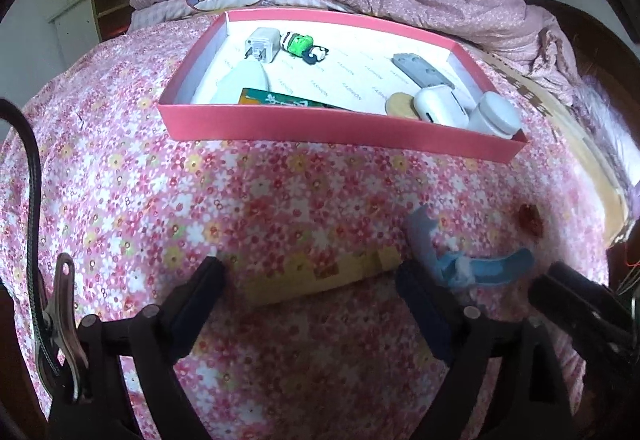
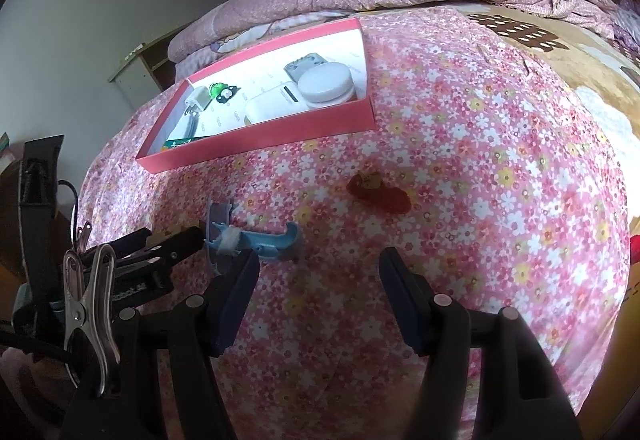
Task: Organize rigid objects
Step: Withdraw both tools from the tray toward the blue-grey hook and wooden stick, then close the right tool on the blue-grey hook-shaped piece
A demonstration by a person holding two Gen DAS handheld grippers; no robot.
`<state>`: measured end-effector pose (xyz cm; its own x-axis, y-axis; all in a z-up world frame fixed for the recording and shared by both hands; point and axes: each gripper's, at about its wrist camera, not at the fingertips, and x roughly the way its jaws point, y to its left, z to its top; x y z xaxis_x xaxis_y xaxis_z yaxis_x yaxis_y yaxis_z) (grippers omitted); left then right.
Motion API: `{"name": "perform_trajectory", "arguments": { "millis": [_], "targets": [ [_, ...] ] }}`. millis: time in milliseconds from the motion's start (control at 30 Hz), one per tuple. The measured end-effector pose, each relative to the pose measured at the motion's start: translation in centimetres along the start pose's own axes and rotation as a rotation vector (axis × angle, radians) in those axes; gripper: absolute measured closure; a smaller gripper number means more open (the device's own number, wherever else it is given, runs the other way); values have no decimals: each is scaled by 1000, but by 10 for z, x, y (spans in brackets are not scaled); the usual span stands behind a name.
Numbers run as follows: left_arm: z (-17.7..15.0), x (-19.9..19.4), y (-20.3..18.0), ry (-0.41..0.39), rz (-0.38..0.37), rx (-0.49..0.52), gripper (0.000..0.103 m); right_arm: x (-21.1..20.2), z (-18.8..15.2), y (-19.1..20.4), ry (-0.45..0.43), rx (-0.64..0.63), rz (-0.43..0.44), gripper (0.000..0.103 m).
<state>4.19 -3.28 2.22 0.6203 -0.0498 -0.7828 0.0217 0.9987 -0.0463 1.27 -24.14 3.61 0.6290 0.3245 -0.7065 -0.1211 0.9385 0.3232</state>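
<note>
pink tray (image 1: 280,128) on the bed already holds most stuff; yellow box (image 1: 320,274), blue hook (image 2: 256,244) and red toy (image 2: 380,194) still out. left gripper (image 1: 310,294) fingers apart around the box, right gripper (image 2: 320,280) fingers apart, empty.

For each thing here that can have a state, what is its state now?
Left gripper: open, a yellow box between its fingers, not pressed.
Right gripper: open, nothing between its fingers.
Pink tray: open, no lid, already holding small items.
Blue hook: lying loose on the bedspread.
Red trinket: loose on the bedspread.
</note>
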Motion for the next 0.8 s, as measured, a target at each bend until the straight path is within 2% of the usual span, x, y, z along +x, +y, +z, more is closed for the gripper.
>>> {"name": "perform_trajectory", "arguments": {
  "millis": [333, 467, 500, 767, 800],
  "targets": [
    [0, 4, -7, -5, 48, 9, 10, 5, -3, -5, 9, 22, 17, 39],
    [-2, 1, -6, -18, 59, 26, 19, 6, -3, -5, 11, 21, 17, 39],
    [-2, -1, -4, -24, 59, 33, 25, 6, -4, -4, 11, 22, 17, 39],
    [-8, -7, 11, -20, 6, 81, 25, 8, 0, 6, 8, 7, 45, 39],
    [-9, -7, 12, -23, 2, 85, 25, 9, 1, 8, 7, 4, 50, 43]
  ]
}}
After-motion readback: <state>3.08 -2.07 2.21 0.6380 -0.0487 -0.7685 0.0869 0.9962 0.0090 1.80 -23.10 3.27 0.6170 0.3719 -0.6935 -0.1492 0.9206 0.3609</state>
